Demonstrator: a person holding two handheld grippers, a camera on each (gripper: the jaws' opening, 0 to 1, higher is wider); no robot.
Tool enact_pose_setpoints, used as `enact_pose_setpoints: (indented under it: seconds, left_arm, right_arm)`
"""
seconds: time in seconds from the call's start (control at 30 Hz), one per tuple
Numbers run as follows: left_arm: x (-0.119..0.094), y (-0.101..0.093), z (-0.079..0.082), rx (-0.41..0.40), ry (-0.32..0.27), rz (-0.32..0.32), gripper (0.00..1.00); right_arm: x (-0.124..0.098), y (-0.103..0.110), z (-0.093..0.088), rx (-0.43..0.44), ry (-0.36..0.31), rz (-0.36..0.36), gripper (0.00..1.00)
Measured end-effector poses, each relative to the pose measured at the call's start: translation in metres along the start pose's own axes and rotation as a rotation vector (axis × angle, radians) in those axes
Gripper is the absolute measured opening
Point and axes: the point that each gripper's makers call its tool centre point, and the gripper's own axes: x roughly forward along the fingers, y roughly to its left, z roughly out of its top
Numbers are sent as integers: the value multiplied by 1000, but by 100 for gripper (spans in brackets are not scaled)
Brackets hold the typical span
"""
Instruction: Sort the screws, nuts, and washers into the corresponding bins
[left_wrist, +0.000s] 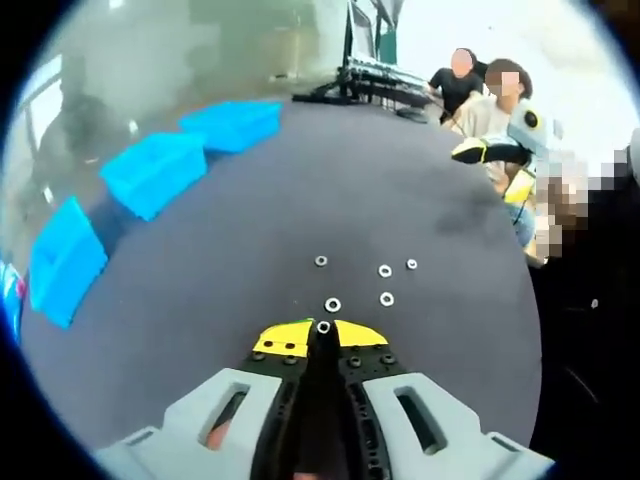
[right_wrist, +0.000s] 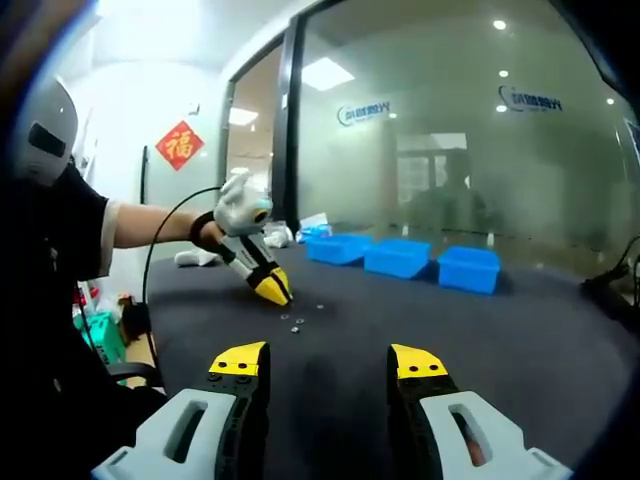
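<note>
A dark grey table spreads across the lower half of the right gripper view. Behind it, from twelve to three o'clock, stands a glass wall with pale lettering near its top and ceiling lights reflected or shining at about twelve. At ten o'clock a white wall carries a red diamond-shaped paper sign. In the left gripper view the same table fills the middle; at twelve to one o'clock on its far edge sits dark equipment, and two seated people are at about two o'clock.
</note>
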Motion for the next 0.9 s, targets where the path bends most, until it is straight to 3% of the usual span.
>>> enact_pose_setpoints:
  seconds: [0.23, 0.47, 0.63, 0.77, 0.83, 0.9]
  left_arm:
    - [-9, -4, 5, -33, -97, 39, 4]
    - [-40, 11, 31, -125, -311, 166, 4]
    - [-69, 34, 42, -173, -436, 297, 4]
    - [-92, 67, 46, -195, -492, 442, 4]
    - [-101, 76, 50, -222, -534, 470, 4]
    - [-115, 93, 55, -214, -565, 558, 4]
  right_arm:
    - [1, 2, 1, -2, 1, 3, 43]
    - [2, 0, 7, 3, -23, -14, 43]
    - [2, 1, 9, -2, -26, -17, 43]
    - [2, 3, 8, -2, -26, -12, 43]
    - [3, 5, 7, -2, -22, -5, 43]
    - [4, 6, 5, -2, -18, -1, 43]
